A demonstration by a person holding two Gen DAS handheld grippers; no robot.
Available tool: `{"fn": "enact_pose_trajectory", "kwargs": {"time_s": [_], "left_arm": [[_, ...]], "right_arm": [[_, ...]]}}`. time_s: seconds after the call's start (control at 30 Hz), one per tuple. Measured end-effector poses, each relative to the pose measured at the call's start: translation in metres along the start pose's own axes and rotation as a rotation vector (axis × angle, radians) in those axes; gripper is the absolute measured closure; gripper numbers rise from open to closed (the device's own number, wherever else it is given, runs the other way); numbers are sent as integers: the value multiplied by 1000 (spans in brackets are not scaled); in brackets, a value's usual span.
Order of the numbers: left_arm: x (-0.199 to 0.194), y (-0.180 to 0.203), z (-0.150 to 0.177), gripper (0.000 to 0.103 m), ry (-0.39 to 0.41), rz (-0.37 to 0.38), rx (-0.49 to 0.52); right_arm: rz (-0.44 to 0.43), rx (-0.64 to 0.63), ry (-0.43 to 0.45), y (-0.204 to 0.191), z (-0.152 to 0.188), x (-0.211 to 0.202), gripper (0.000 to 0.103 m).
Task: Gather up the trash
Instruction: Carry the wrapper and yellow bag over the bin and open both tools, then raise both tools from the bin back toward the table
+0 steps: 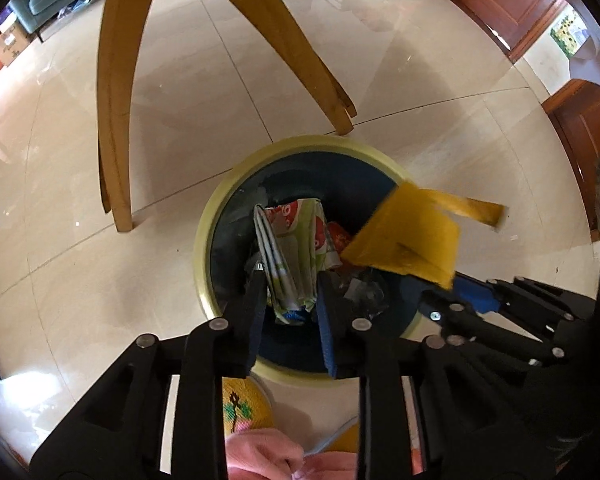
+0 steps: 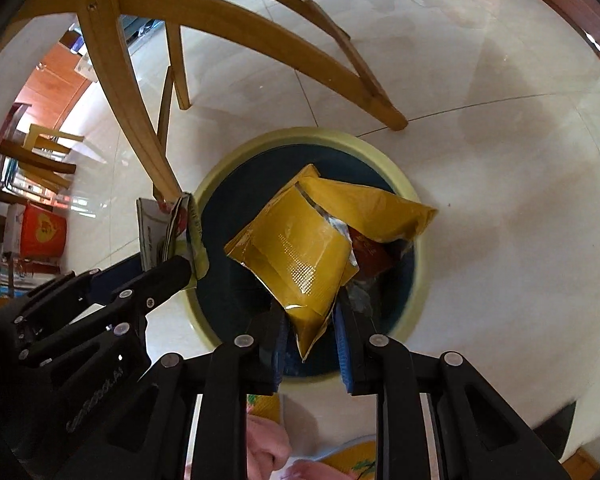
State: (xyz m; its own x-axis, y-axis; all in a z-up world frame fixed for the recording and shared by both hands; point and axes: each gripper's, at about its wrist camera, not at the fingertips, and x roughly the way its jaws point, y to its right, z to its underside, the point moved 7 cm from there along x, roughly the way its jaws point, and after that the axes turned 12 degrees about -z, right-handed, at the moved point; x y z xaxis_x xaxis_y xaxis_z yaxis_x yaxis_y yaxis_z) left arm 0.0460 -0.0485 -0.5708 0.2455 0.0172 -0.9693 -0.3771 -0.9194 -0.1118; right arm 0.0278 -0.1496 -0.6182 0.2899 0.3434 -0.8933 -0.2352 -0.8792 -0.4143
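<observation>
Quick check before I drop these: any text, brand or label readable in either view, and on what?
Left hand-held gripper, on its side in the right wrist view: raised lettering, too blurred to read.
Folded carton: red and green print, no legible words.
Yellow bag: dot pattern only, no text.
Red box by the wall: yellow emblem, unreadable.

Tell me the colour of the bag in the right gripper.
Mustard yellow bag, silvery inside at its torn top; clearest in the right wrist view.

Daylight is glaring off the glossy floor [image 1: 420, 80] beyond the wooden chair legs [image 1: 116, 100], which are casting soft shadows and bending with fisheye distortion. Dark vignetting is ringing both views; the yellow packet [image 1: 412, 236] is blurring.
</observation>
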Motion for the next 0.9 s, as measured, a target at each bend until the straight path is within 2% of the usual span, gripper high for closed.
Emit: {"fn": "enact_pose_trajectory", "kwargs": {"time_s": [0.03,0.13,0.2,0.27,0.37,0.63,0.9], "left_arm": [[1,0,-1,74,4,-4,7],[8,-2,-3,68,3,-21,14],[11,-6,-3,60,7,-27,7],[11,-11,-4,47,15,-33,-4],[10,-16,-4,34,21,-46,-15],[-4,-20,0,32,14,-56,-28],[-72,-31,10,32,-14,-38,-66]], "right_arm": [[-11,-5,-3,0,-2,5,76],[-11,-16,-4,5,-4,12,71],[-6,-24,-7,10,-4,17,69],[-3,-28,-6,14,-5,20,67],[2,-30,0,20,-6,20,64],[2,-26,20,21,-3,5,61],[-17,33,60,-1,9,-69,61]]}}
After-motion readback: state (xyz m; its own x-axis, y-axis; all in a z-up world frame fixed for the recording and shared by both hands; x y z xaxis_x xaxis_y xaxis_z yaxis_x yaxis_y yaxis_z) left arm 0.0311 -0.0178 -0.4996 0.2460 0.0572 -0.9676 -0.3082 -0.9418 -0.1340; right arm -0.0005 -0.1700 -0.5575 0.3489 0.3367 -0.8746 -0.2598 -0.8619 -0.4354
